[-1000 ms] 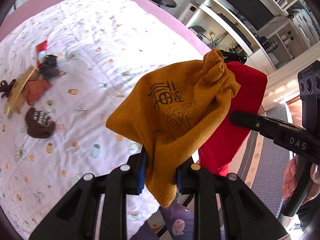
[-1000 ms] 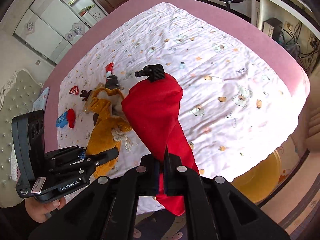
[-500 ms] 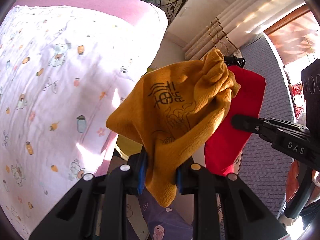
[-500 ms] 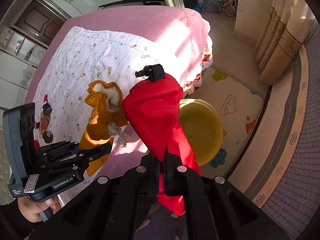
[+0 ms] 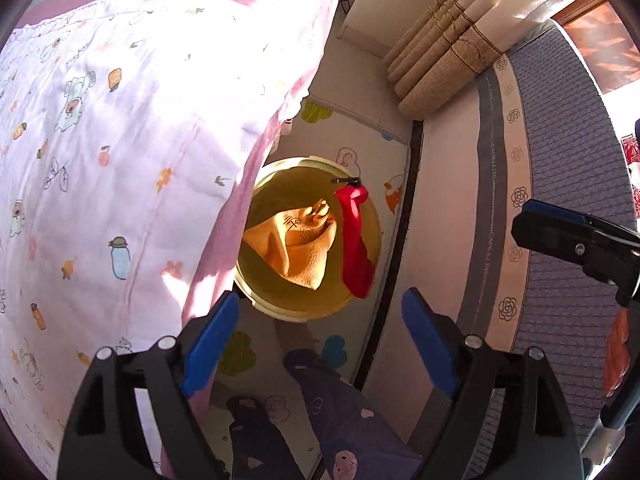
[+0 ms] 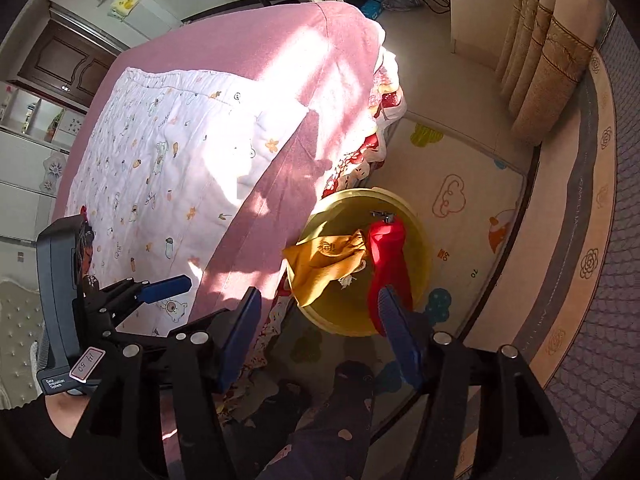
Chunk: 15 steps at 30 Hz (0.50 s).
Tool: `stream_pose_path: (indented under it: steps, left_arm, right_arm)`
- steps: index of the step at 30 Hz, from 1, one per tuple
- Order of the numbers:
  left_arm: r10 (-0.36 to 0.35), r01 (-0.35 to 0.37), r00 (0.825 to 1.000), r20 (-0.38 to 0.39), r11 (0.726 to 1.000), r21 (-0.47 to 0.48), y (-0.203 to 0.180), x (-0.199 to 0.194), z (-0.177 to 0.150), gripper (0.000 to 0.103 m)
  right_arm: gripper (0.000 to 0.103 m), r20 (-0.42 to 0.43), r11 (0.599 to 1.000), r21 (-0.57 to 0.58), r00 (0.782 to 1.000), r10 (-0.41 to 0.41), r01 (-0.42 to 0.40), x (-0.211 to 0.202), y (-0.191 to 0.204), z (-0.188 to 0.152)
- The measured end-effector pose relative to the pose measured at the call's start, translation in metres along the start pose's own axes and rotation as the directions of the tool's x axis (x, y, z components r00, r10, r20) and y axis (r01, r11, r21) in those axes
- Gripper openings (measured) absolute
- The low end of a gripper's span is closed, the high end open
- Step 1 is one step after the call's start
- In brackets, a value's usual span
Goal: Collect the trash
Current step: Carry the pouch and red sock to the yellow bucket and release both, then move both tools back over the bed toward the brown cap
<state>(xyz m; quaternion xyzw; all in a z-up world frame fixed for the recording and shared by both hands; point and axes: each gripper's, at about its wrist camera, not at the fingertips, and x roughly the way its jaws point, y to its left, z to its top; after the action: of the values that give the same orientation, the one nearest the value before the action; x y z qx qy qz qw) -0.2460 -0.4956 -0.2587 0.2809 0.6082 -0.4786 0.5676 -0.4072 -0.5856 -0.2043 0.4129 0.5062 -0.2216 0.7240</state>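
A yellow round bin (image 5: 280,308) (image 6: 420,248) stands on the floor beside the bed. An orange drawstring pouch (image 5: 296,244) (image 6: 324,264) and a red pouch (image 5: 356,248) (image 6: 390,256) are over the bin's opening, free of both grippers; whether they are falling or resting I cannot tell. My left gripper (image 5: 320,336) is open and empty above the bin. My right gripper (image 6: 320,336) is open and empty, also above the bin. The left gripper also shows at the left of the right wrist view (image 6: 160,286).
The bed (image 5: 120,120) (image 6: 180,140) with a pink sheet and white patterned cover lies left of the bin. A cartoon play mat (image 6: 460,200) covers the floor. Curtains (image 5: 440,52) hang at the right. The person's legs in patterned trousers (image 5: 340,420) are below.
Both grippers swung from over the bed to above the bin, then opened. The orange and red pouches left the fingers and dropped to the bin.
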Motion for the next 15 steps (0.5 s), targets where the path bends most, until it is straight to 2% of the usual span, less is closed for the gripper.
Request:
stream_pose_path:
  steps: [4,8,15]
  left_arm:
    - [0.006,-0.005,1.0,0.031,1.0,-0.025,0.016,-0.01,0.0,0.084]
    - [-0.01,0.016,0.998,0.069,0.997,-0.076,0.039,-0.026,-0.007,0.084]
    - [0.027,0.009,0.984,0.174,0.98,-0.199,0.096,-0.073,-0.037,0.084]
  right_arm:
    - [0.056,-0.017,1.0,0.005,1.0,0.019,-0.019,0.007,0.005,0.004]
    - [0.055,-0.015,1.0,-0.021,1.0,0.022,-0.022,0.01,0.027,0.011]
    - [0.054,-0.014,0.987,-0.149,0.998,0.06,-0.061,0.01,0.107,0.024]
